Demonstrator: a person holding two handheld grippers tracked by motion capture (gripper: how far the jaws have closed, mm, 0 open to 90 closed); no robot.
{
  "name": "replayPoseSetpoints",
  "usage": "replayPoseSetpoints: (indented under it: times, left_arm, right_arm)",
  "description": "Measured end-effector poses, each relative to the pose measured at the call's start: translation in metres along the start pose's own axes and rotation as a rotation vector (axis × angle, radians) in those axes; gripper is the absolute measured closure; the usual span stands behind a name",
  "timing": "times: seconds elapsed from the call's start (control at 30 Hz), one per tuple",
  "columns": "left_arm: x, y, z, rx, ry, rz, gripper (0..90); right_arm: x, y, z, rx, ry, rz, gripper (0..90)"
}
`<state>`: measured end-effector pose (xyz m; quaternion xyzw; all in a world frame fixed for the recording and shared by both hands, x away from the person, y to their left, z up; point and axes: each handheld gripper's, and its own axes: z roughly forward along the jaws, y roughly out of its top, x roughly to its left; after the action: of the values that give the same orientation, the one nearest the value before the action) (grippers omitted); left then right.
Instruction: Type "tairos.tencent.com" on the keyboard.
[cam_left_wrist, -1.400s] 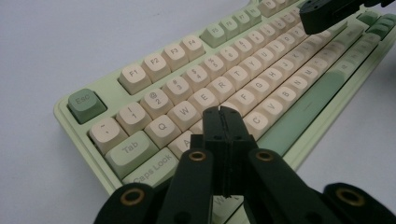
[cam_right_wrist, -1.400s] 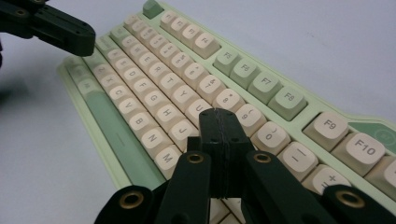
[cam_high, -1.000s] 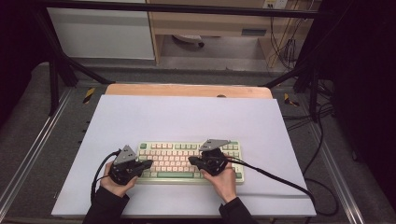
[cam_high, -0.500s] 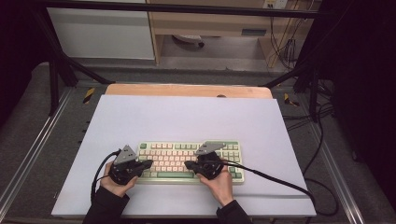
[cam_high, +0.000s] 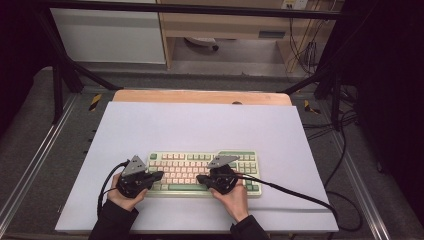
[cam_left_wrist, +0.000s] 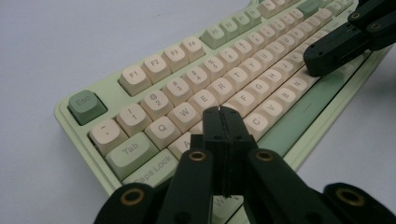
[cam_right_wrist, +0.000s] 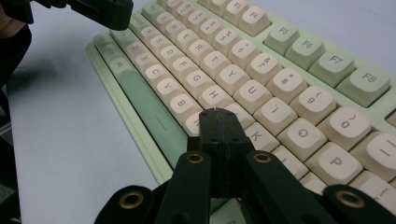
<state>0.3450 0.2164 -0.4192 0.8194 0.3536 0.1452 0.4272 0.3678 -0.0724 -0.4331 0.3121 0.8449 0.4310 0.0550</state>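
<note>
A pale green keyboard (cam_high: 190, 164) with cream keys lies on the near half of the white mat. My left gripper (cam_high: 158, 175) is at the keyboard's left end, pointing right, jaws shut and holding nothing. In the left gripper view its closed tips (cam_left_wrist: 222, 113) hover just over the home-row keys near A and S of the keyboard (cam_left_wrist: 187, 70). My right gripper (cam_high: 199, 178) points left over the keyboard's middle, also shut and holding nothing. In the right gripper view its tips (cam_right_wrist: 217, 114) sit above the keys near J and M on the keyboard (cam_right_wrist: 261, 60).
The white mat (cam_high: 200, 125) covers a wooden table (cam_high: 200, 96). A black cable (cam_high: 300, 195) trails from the right gripper across the mat's right side to the floor. Black frame posts (cam_high: 60, 80) stand at both sides.
The right gripper has slid a little to the left and toward the keyboard's near edge. The left gripper has stayed put. Both stay shut.
</note>
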Motion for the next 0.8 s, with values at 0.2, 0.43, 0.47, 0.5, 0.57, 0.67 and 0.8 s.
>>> replayPoseSetpoints:
  times: [0.2,0.43,0.47,0.5,0.57,0.67,0.8]
  left_arm:
    - [0.000,0.000,0.000,0.000,0.000,0.001,90.0]
    - [0.000,0.001,-0.001,-0.003,-0.002,0.003,90.0]
    - [0.000,0.001,-0.002,-0.004,-0.003,0.005,90.0]
    - [0.000,0.001,-0.002,-0.005,-0.004,0.006,90.0]
    - [0.000,0.002,-0.003,-0.005,-0.008,0.008,90.0]
    - [0.001,0.002,-0.005,-0.005,-0.010,0.010,87.1]
    - [0.002,0.002,-0.005,0.001,-0.019,0.016,75.5]
  right_arm:
    - [0.000,-0.002,0.003,0.005,-0.007,-0.009,90.0]
    - [0.001,0.001,-0.004,-0.012,-0.010,-0.013,90.0]
    - [0.001,0.002,-0.007,-0.015,-0.014,-0.010,90.0]
    - [0.000,0.003,-0.009,-0.023,-0.021,-0.015,90.0]
    - [-0.001,0.006,-0.015,-0.027,-0.034,-0.018,89.0]
    - [-0.006,0.007,-0.025,-0.041,-0.052,-0.021,86.0]
    - [-0.017,0.002,-0.041,-0.059,-0.069,-0.001,78.2]
